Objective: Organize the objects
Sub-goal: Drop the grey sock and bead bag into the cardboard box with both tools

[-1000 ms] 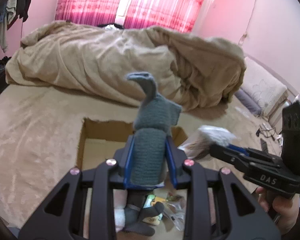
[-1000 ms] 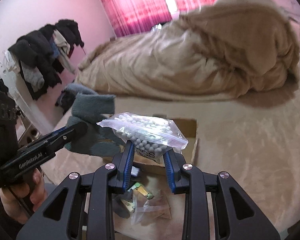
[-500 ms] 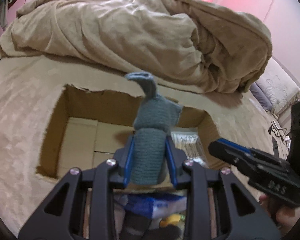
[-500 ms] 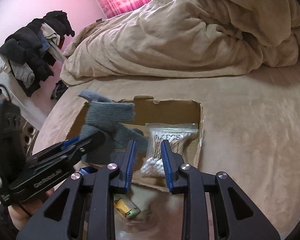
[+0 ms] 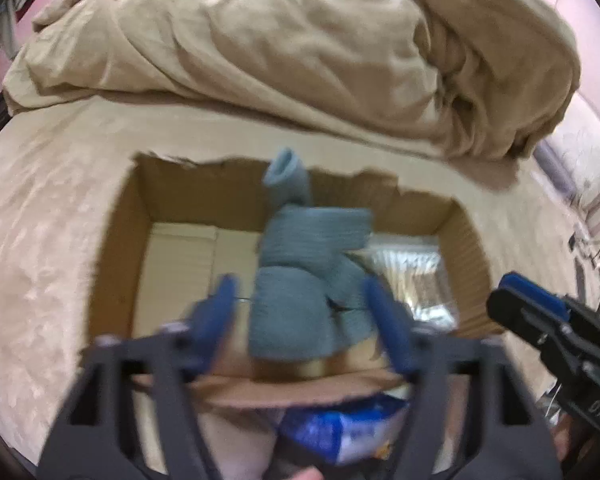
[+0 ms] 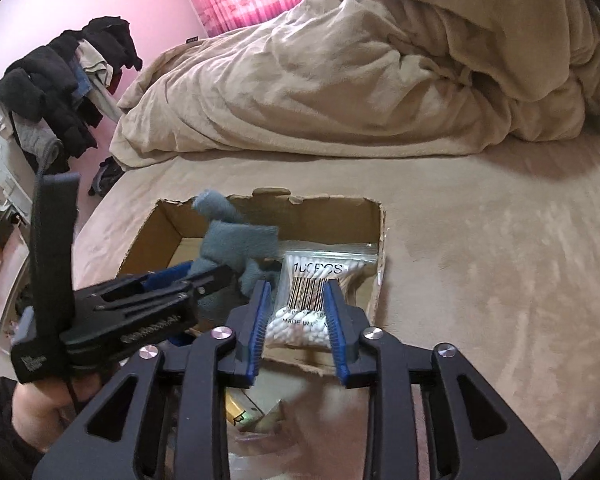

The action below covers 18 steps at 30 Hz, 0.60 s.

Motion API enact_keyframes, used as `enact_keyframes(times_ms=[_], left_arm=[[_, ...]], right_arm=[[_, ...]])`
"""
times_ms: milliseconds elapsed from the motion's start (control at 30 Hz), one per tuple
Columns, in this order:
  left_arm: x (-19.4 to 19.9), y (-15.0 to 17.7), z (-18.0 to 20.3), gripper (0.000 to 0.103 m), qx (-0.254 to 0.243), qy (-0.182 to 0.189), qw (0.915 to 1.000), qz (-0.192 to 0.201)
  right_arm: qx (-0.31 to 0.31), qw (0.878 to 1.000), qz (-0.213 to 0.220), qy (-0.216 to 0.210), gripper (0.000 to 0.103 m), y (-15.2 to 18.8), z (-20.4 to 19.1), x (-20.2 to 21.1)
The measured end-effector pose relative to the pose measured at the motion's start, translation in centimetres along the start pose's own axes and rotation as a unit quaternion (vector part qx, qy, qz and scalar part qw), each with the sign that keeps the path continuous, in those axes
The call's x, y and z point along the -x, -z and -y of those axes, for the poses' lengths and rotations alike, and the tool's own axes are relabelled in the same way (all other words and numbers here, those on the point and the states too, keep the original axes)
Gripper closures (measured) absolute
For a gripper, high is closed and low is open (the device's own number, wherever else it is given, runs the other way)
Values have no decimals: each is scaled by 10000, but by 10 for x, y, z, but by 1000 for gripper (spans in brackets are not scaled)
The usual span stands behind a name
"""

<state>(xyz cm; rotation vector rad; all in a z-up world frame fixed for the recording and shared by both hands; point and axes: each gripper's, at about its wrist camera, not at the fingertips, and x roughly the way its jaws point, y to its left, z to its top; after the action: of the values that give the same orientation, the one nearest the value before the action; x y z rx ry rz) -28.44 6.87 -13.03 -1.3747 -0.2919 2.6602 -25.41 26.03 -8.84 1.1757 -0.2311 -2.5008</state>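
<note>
An open cardboard box sits on the beige bed. My left gripper is open over the box, and a grey-blue knitted glove is between its spread fingers, over the box interior; the view is blurred. The glove and the left gripper also show in the right wrist view. My right gripper is open above the box's near edge. A clear bag of cotton swabs lies in the box's right side.
A rumpled beige duvet lies behind the box. A blue packet and small packets lie on the near side of the box. Clothes are piled at the left by the pink wall.
My left gripper has opened and let go of the glove over the box. My right gripper let go of the swab bag earlier, and the bag now lies in the box.
</note>
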Motion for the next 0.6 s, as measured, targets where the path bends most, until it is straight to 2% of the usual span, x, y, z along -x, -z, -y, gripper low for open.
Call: enact_keyframes(times_ms=[200,533,600], left_arm=[[52,5,-10,23,22,47,9994,342],[151,30,-21,22,-155,130,9965,805],[170,35,-25,22,-144,141,9958,898]], right_arm=[[55,9995,173,247,53,2,-12,27],[169,9978,433,470,50,10,-47,86],[189,9974,500,494,45,12,-54,97]])
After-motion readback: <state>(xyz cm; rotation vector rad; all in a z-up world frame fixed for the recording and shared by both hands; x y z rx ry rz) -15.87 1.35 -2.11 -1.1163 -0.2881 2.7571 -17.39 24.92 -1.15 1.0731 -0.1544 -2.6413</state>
